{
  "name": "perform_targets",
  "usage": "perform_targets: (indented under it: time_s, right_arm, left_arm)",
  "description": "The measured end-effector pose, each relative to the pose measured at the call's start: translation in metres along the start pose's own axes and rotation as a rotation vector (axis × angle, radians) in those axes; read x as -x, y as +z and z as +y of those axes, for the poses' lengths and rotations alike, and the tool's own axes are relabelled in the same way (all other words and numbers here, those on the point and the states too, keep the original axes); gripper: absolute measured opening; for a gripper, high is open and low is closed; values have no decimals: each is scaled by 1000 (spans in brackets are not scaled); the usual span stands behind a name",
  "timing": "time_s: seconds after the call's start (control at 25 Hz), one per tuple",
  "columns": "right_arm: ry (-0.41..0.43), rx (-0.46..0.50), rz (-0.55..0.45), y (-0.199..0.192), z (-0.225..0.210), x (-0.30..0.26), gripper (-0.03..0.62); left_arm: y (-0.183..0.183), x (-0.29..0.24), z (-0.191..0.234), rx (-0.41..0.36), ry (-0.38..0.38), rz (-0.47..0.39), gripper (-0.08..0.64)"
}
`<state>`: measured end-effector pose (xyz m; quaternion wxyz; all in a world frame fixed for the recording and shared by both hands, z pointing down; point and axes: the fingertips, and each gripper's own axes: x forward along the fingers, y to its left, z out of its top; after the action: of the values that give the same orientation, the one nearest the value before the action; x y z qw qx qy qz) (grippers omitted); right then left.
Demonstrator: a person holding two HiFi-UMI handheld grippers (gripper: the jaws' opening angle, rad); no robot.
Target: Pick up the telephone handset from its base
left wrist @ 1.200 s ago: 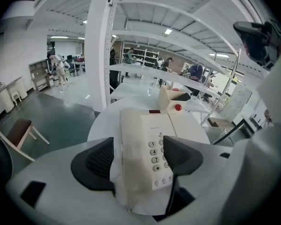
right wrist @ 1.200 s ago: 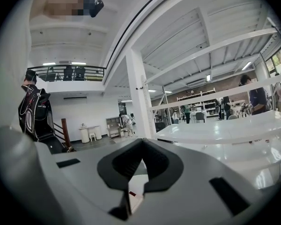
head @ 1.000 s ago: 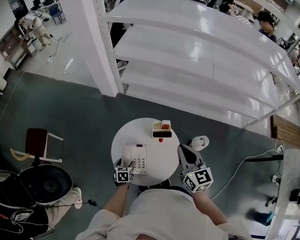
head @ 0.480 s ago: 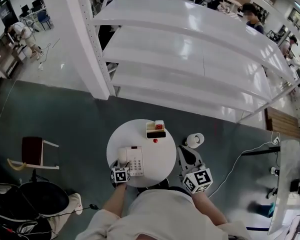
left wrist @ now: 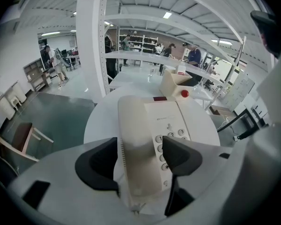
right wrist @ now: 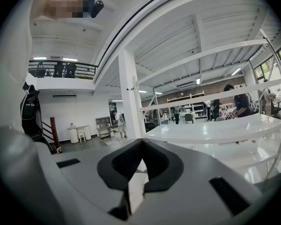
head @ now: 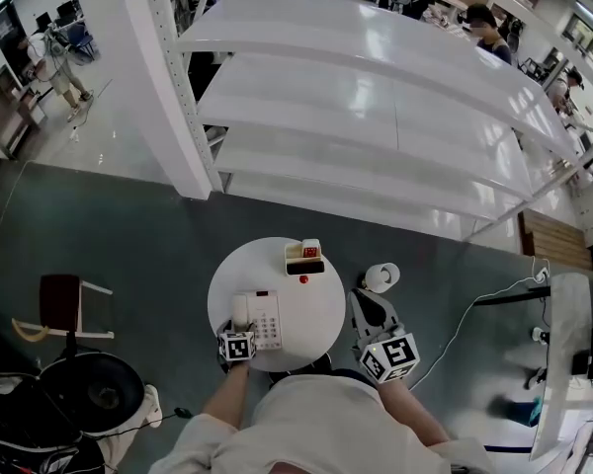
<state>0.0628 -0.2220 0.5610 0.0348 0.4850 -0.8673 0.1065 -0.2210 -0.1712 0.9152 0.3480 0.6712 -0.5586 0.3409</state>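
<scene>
A cream telephone [head: 265, 319] sits on the round white table [head: 316, 304], near its front edge. Its handset [left wrist: 136, 144] lies in the cradle on the base's left side [head: 240, 312], beside the keypad [left wrist: 171, 139]. My left gripper [left wrist: 139, 153] straddles the handset's near end, one black jaw against each side, shut on it. In the head view, that left gripper [head: 239, 328] is at the telephone's near edge. My right gripper [head: 360, 300] hangs right of the table, off its edge. Its jaws [right wrist: 141, 142] are shut with nothing between them, pointing up at the shelves.
A small open box [head: 304, 255] and a red ball [head: 303, 278] stand at the table's far side. A white roll [head: 380, 277] lies on the floor to the right. A large white shelving rack [head: 376, 117] rises behind. A chair [head: 64, 299] stands to the left.
The head view has drifted slightly. Both grippers keep their places relative to the table, and the left one stays at the handset's near end.
</scene>
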Motion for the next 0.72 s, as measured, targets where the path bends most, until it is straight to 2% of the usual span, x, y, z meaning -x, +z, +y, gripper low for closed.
perform_targets:
  time_s: [0.08,0.12,0.72]
  right_arm:
    - [0,0,1,0,0,1,9]
    - [0,0,2,1,0,2,9]
    - [-6,3,9,2,3,8,9]
  left_arm:
    - [-2,0,1,-1,10,0,280]
    - [-3,1,2,1,15,-1,225]
    - [1,6,4,49,39,1,204]
